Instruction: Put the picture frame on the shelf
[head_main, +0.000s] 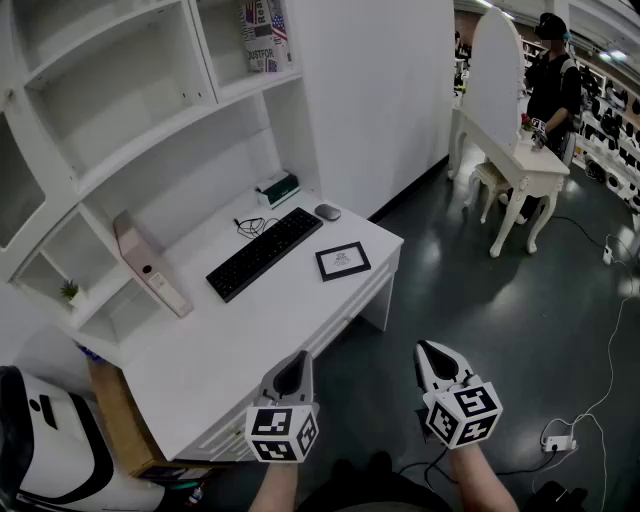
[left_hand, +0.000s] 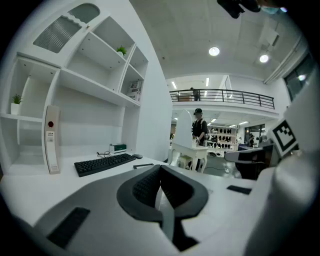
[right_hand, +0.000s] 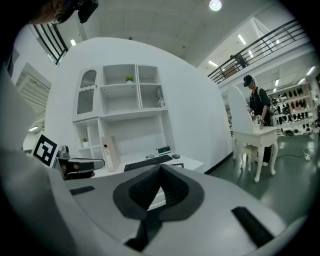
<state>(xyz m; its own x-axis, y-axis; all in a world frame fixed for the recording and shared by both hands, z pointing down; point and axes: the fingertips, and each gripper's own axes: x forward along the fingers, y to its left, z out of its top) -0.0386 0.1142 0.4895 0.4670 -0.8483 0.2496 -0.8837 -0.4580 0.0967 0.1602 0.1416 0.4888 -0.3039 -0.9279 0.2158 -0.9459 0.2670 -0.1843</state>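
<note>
A small black picture frame (head_main: 343, 260) lies flat on the white desk (head_main: 250, 340) near its right front corner; it shows as a thin dark strip (left_hand: 143, 165) in the left gripper view. White shelves (head_main: 120, 110) rise behind the desk. My left gripper (head_main: 290, 374) hovers off the desk's front edge, shut and empty. My right gripper (head_main: 432, 355) hangs over the dark floor to the right, also shut with nothing in it. Both are well short of the frame.
A black keyboard (head_main: 264, 252), a mouse (head_main: 327, 212), glasses (head_main: 250, 226) and a small green-white box (head_main: 277, 188) lie on the desk. A pinkish upright device (head_main: 148, 265) leans at the left. A white dressing table (head_main: 505, 150) with a person (head_main: 552, 75) stands at the far right.
</note>
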